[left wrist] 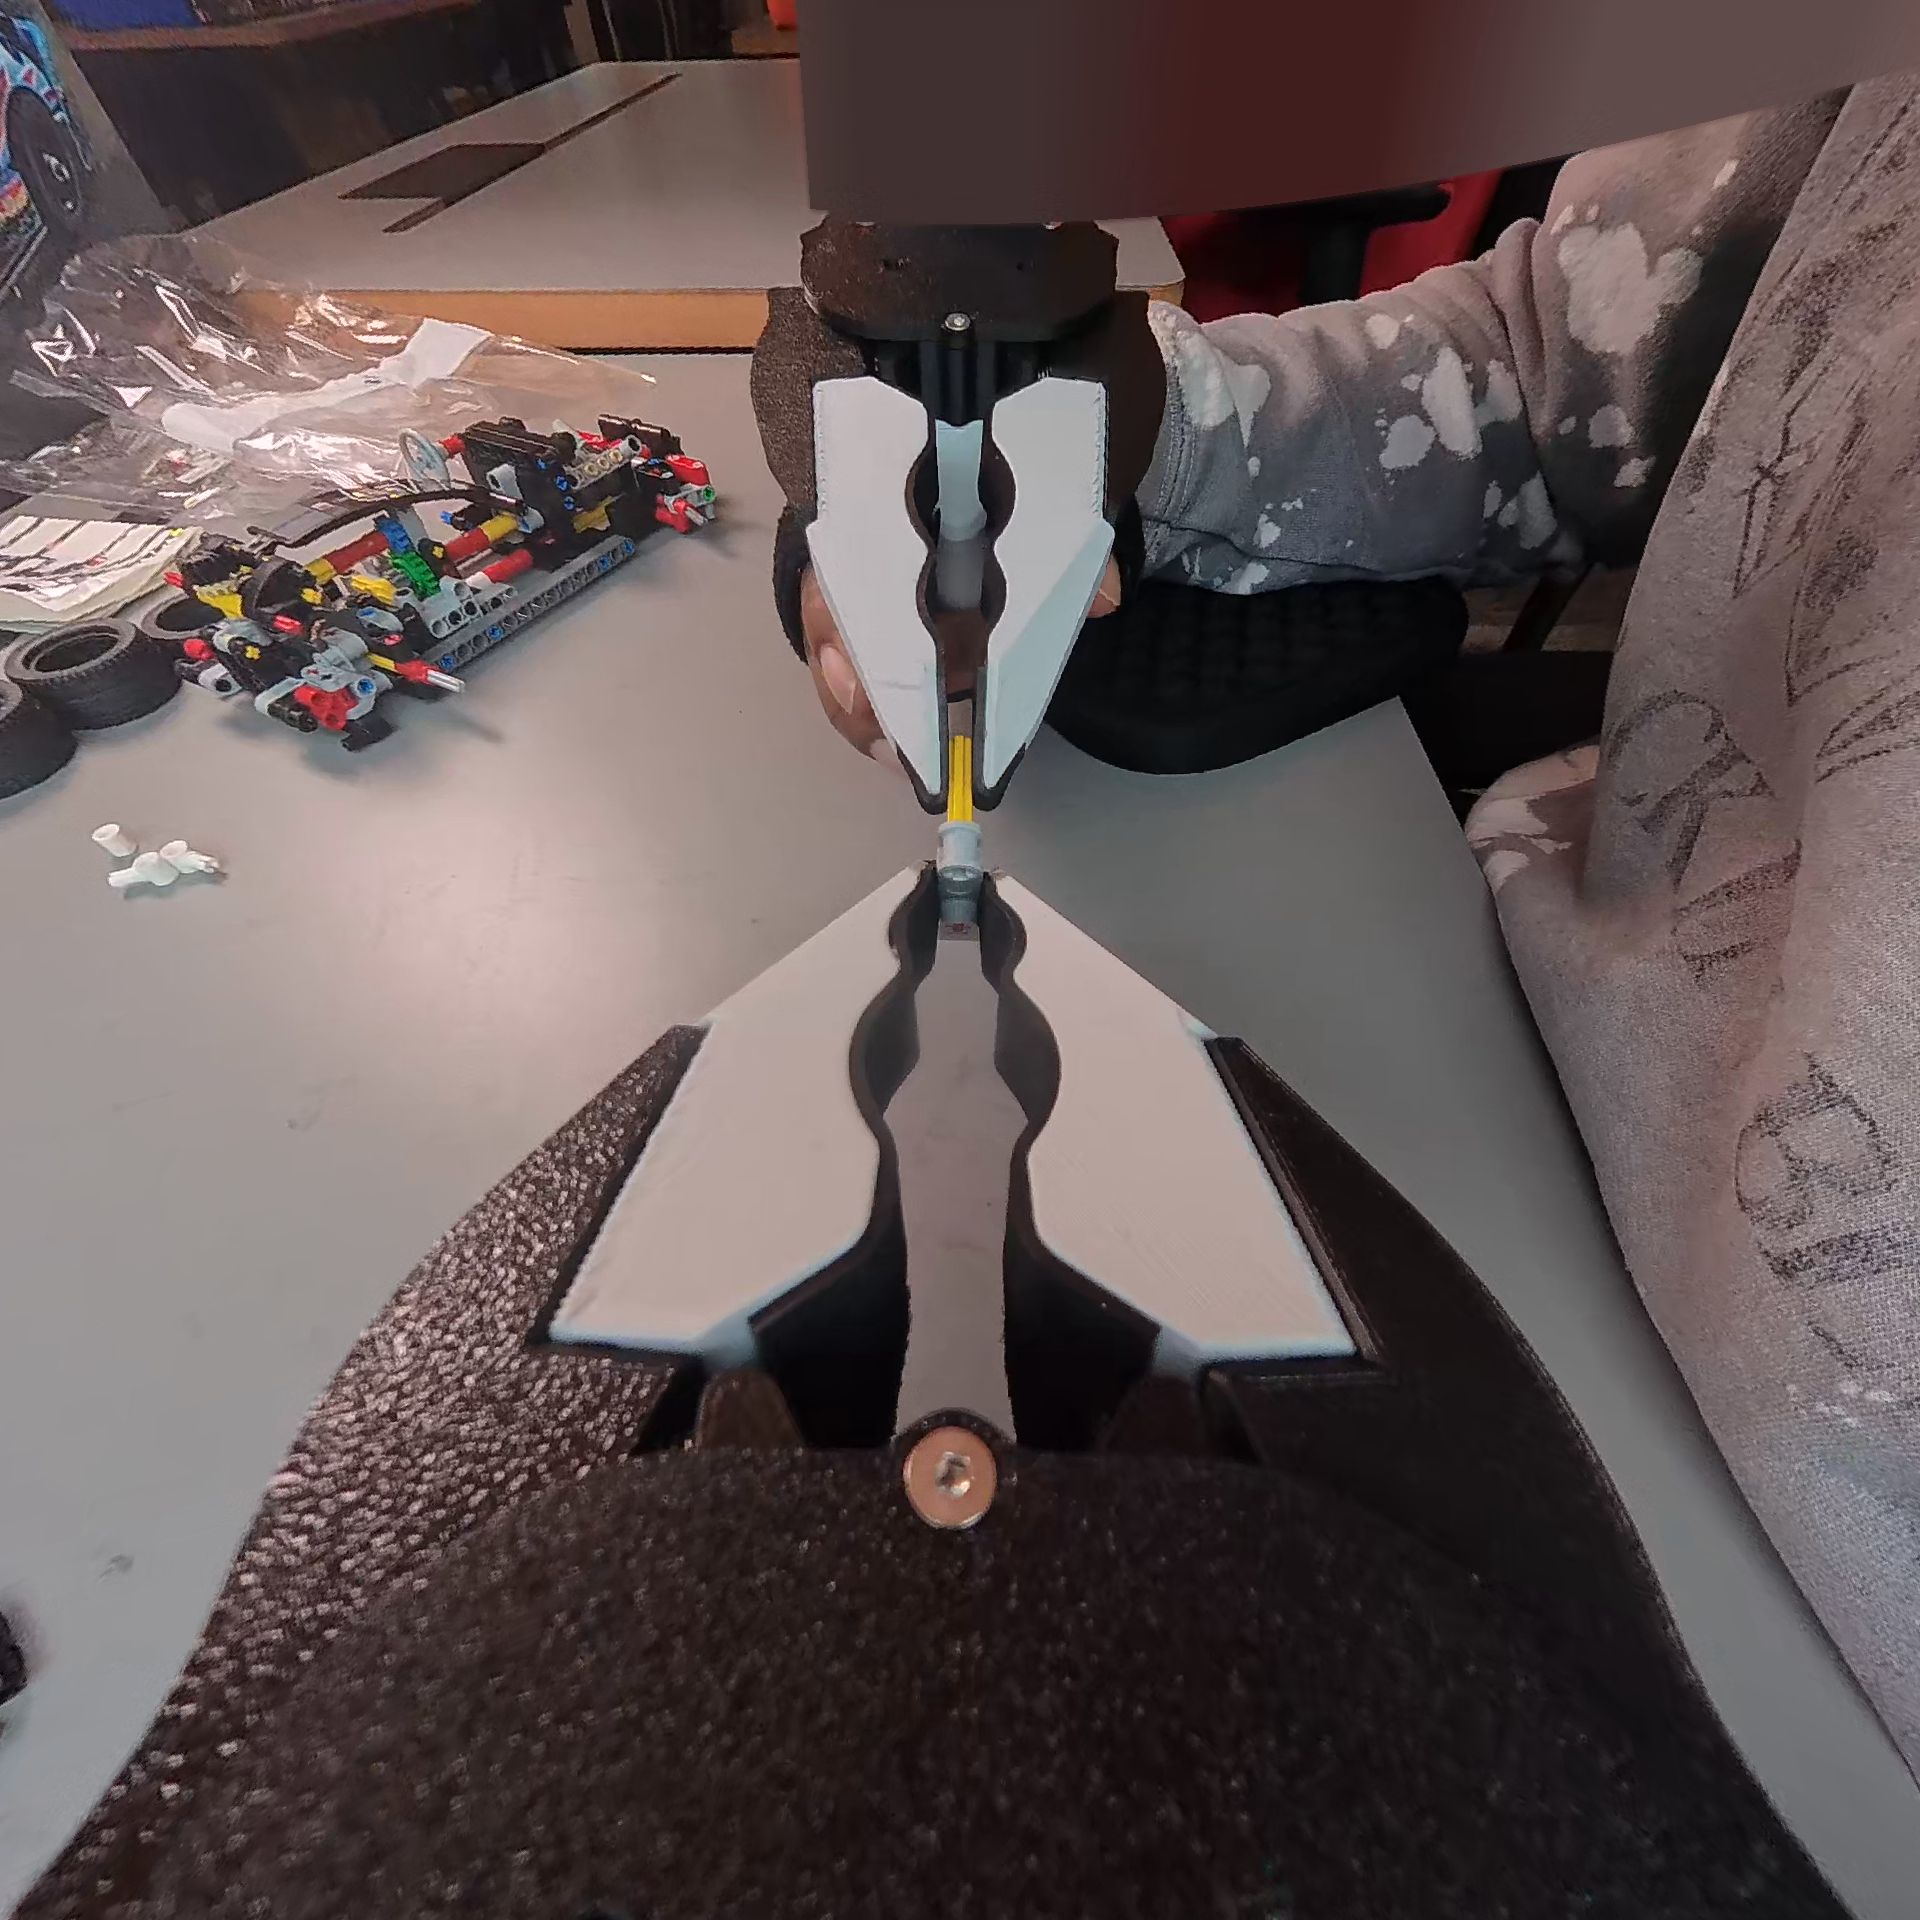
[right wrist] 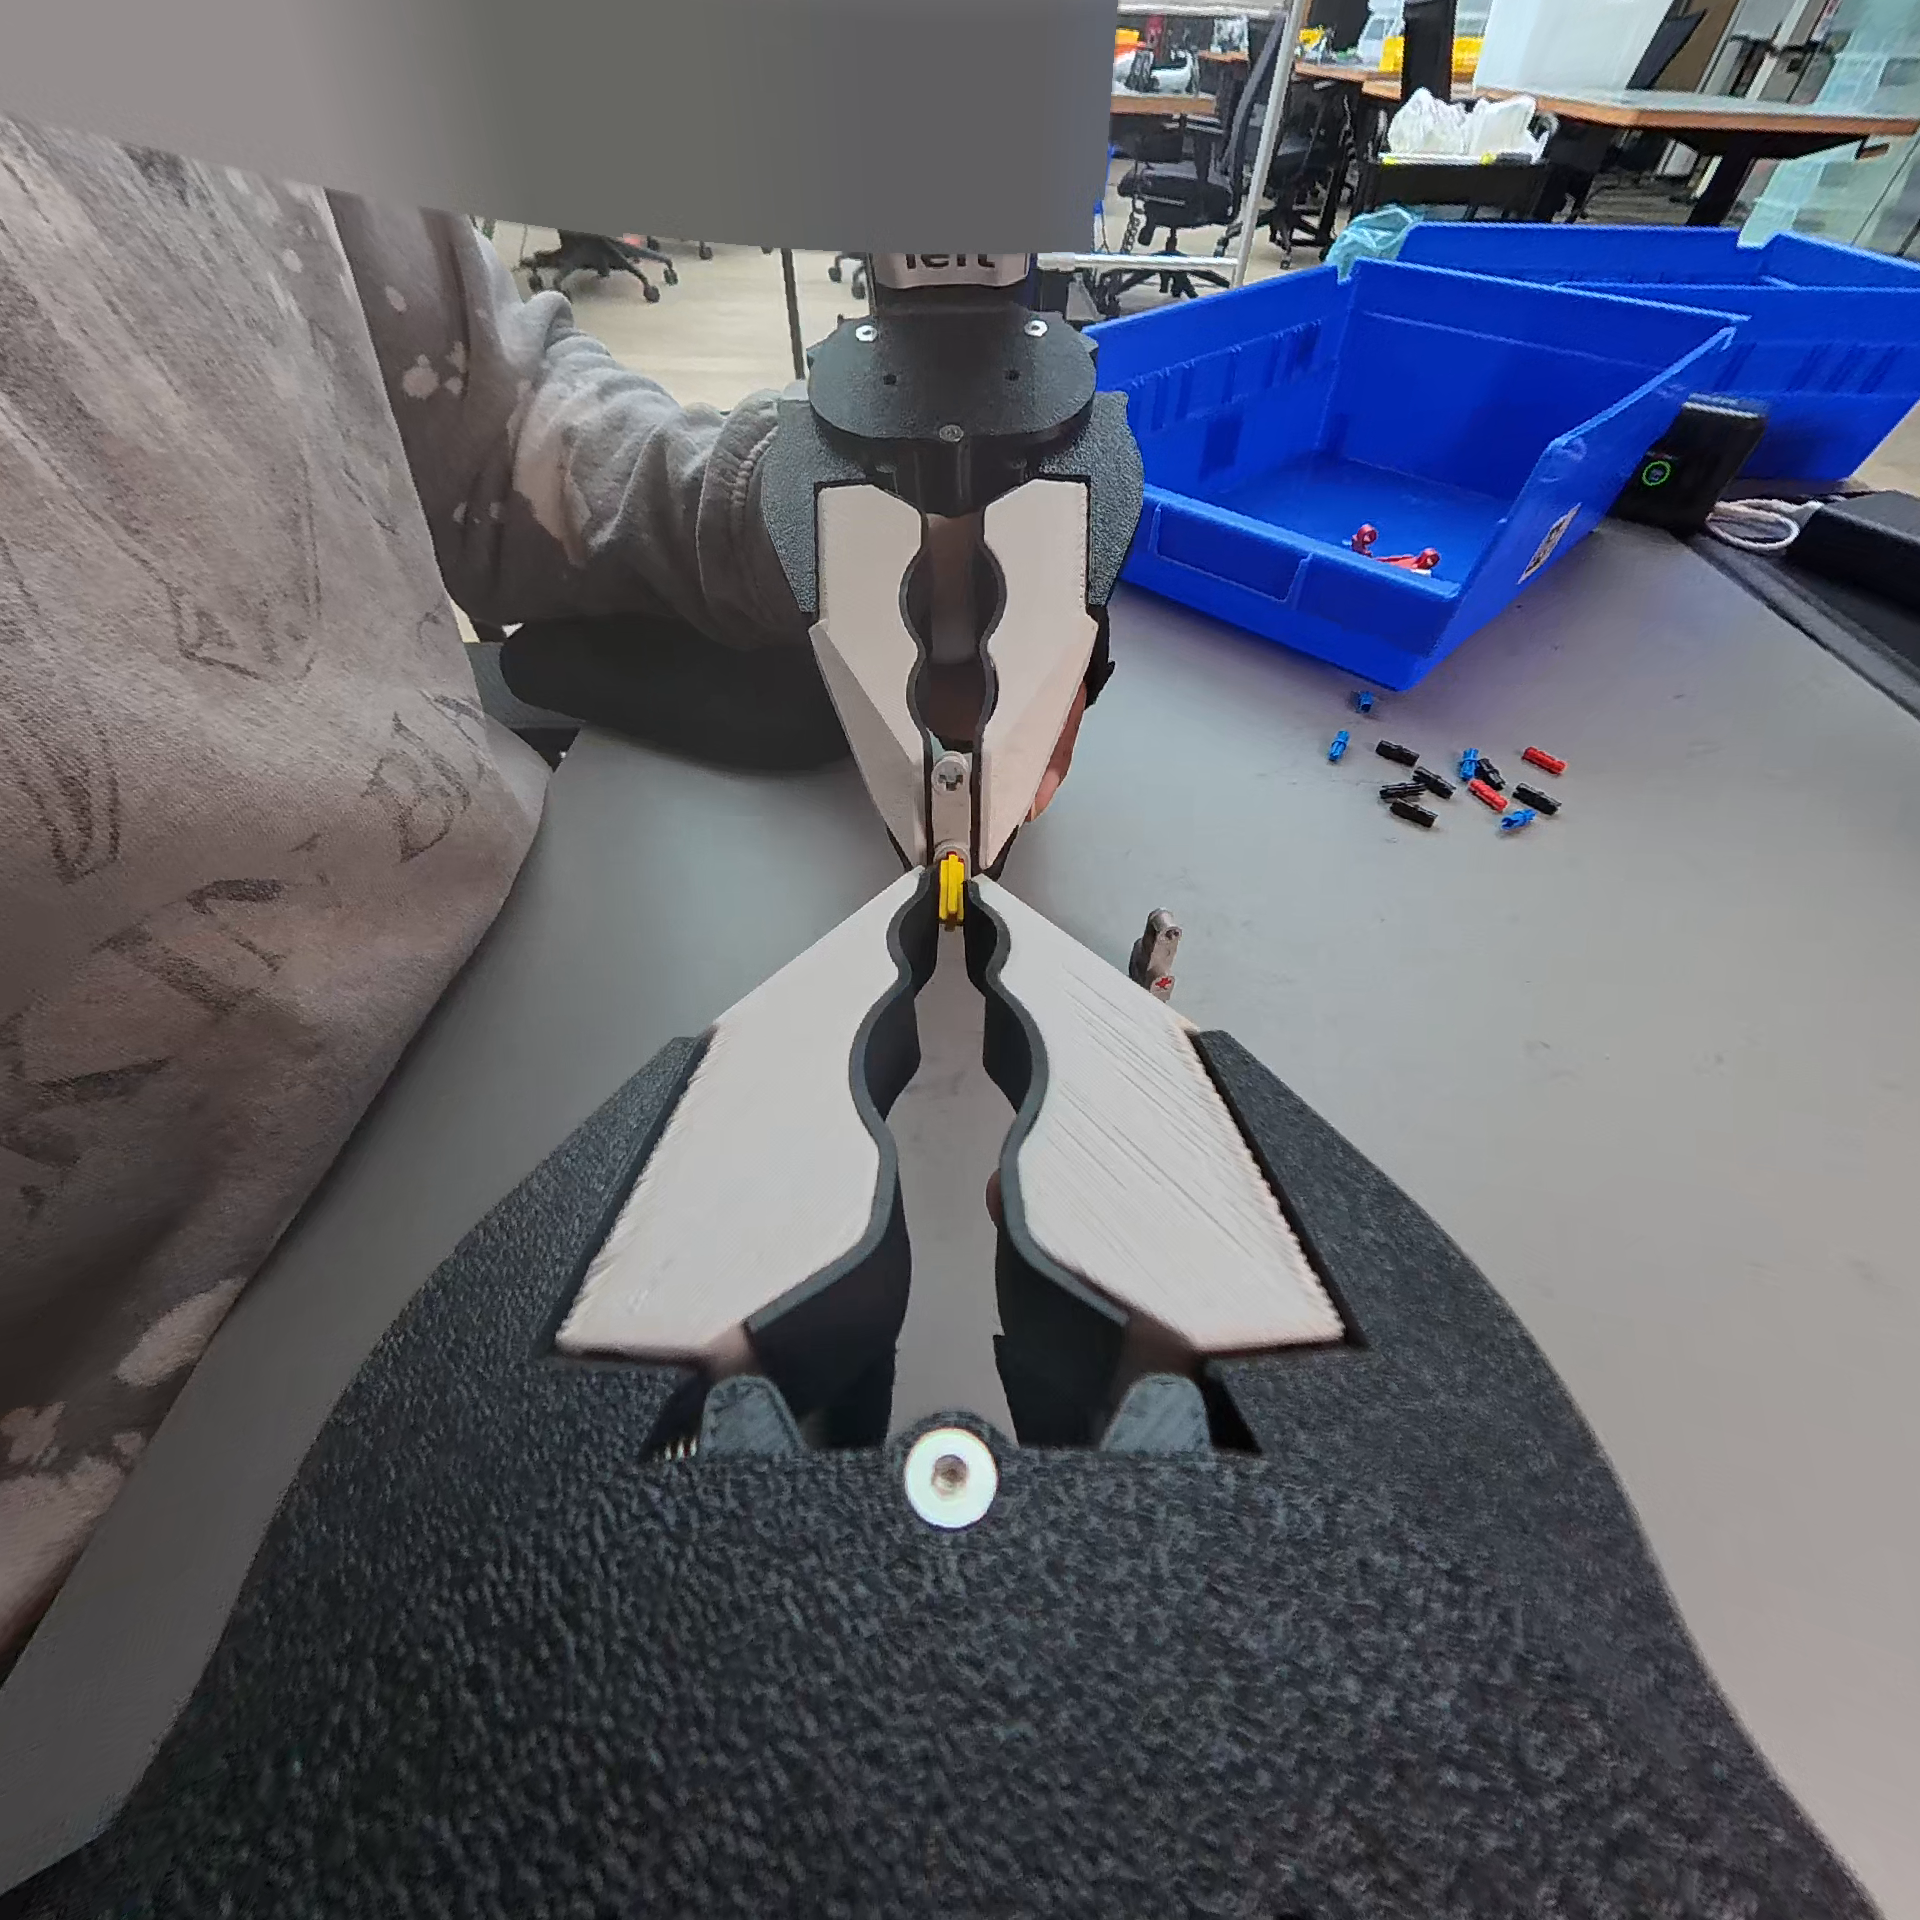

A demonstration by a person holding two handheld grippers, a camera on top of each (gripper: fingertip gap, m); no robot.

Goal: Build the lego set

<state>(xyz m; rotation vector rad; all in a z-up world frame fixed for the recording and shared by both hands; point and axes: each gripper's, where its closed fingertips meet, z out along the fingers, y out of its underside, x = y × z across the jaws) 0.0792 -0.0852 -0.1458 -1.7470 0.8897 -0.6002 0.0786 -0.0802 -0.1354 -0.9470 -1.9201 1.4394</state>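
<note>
My two grippers meet tip to tip above the table's near edge. My left gripper is shut on a small grey connector. My right gripper is shut on a thin yellow axle. In the left wrist view the right gripper faces me, and the yellow axle runs from its tips into the connector's end. In the right wrist view the left gripper faces me with the grey connector between its fingers. The part-built Lego car chassis lies on the table at the far left.
Black tyres, a sticker sheet, plastic bags and small white pieces lie near the chassis. A blue bin holds red parts. Loose pins and a grey piece lie on the table. The grey piece is about 9 centimetres from my left fingertips.
</note>
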